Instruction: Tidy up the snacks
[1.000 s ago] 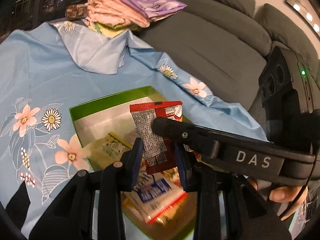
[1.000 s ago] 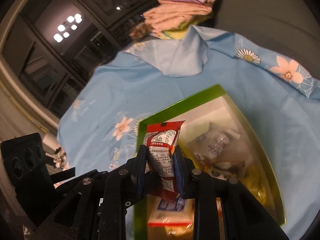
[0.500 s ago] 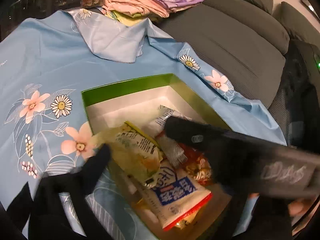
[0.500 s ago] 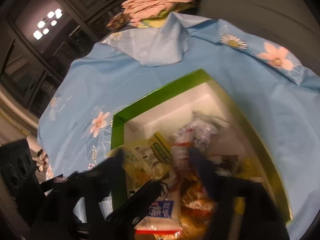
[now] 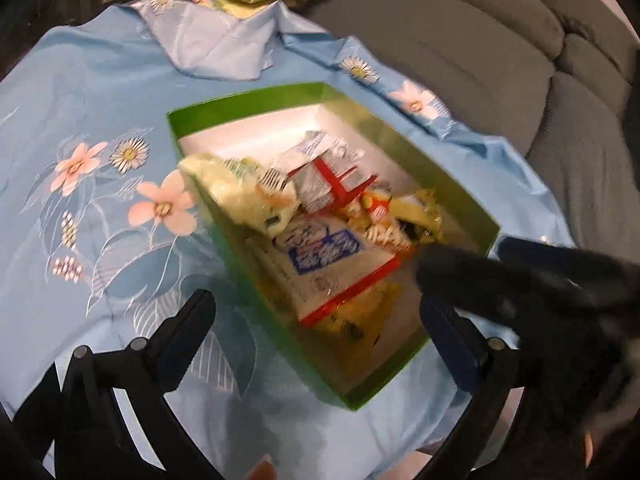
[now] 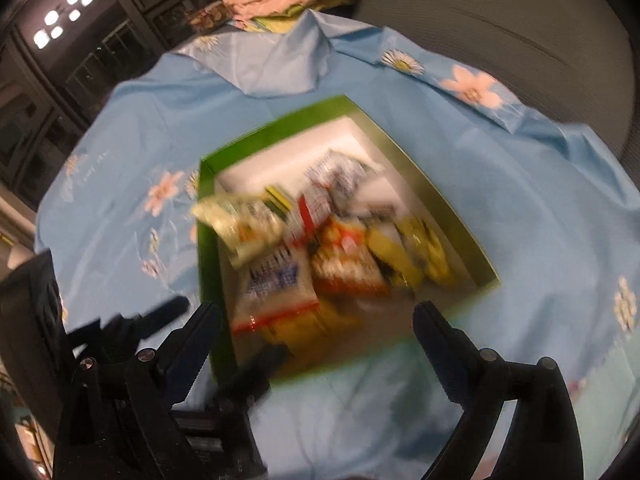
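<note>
Left wrist view, item one: my left claw (image 5: 316, 312), jaws just spread wide, nothing between them. Item two: my right claw (image 6: 312, 320), jaws likewise just opened, empty. Item three: red-edged snack packet (image 5: 332, 184), lying on the snack heap at 12 o'clock of both claws inside the green box (image 5: 244, 98). Step in hand, as I judge: packet released into the box. Next move calls for finding another loose snack. Both claws tilt steeply down over the blue floral cloth (image 5: 80, 92).
</note>
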Tool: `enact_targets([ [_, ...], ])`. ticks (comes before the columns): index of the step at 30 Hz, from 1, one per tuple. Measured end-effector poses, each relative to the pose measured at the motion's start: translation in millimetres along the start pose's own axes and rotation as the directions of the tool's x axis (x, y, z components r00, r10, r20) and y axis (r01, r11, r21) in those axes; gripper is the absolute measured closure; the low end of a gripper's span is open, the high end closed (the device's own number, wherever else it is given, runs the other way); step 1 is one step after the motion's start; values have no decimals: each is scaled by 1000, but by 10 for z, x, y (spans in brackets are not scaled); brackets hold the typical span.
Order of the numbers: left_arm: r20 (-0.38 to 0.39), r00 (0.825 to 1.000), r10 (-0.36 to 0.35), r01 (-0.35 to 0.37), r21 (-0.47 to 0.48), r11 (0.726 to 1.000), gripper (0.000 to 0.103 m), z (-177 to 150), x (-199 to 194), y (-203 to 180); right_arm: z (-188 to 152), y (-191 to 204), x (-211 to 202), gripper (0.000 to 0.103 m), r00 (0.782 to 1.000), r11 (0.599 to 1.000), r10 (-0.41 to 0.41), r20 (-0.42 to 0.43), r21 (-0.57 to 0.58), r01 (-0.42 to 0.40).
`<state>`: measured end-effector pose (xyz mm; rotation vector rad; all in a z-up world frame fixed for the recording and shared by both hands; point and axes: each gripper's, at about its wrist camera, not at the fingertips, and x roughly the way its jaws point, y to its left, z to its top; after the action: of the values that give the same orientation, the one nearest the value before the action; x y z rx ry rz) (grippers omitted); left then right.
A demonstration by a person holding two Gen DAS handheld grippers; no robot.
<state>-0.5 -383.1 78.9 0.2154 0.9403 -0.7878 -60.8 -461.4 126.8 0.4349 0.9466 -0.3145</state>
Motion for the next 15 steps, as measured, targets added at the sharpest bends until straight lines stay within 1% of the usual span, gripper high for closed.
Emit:
enact_targets([
  [1, -17, 1000, -2, 2, 1, 1000, 1, -34, 15, -21, -62, -25, -23, 7, 1000, 1000, -2, -5, 11, 2],
  [3, -14, 1000, -13, 13, -9, 1000, 0, -98, -14, -53, -215, -74, -75, 7, 1000, 1000, 1, -17, 19, 0],
  [6, -27, 999, -28, 28, 7, 1000, 1, -213, -48, -137, -401, -160, -203, 7, 1000, 999, 19, 10, 45, -19],
  [10, -18, 1000, 5, -4, 41, 999, 1, -335, -92, -255, -610, -314, -354, 6, 1000, 996, 3, 30, 85, -5],
  [13, -11, 1000, -9, 10, 38, 999, 1, -428, -133, -290, -747, -417, -448, 6, 998, 994, -3, 56, 114, -3],
  [15, -12, 1000, 2, -2, 52, 999, 1, -475, -150, -321, -806, -457, -458, 6, 999, 993, 0, 48, 118, -6],
])
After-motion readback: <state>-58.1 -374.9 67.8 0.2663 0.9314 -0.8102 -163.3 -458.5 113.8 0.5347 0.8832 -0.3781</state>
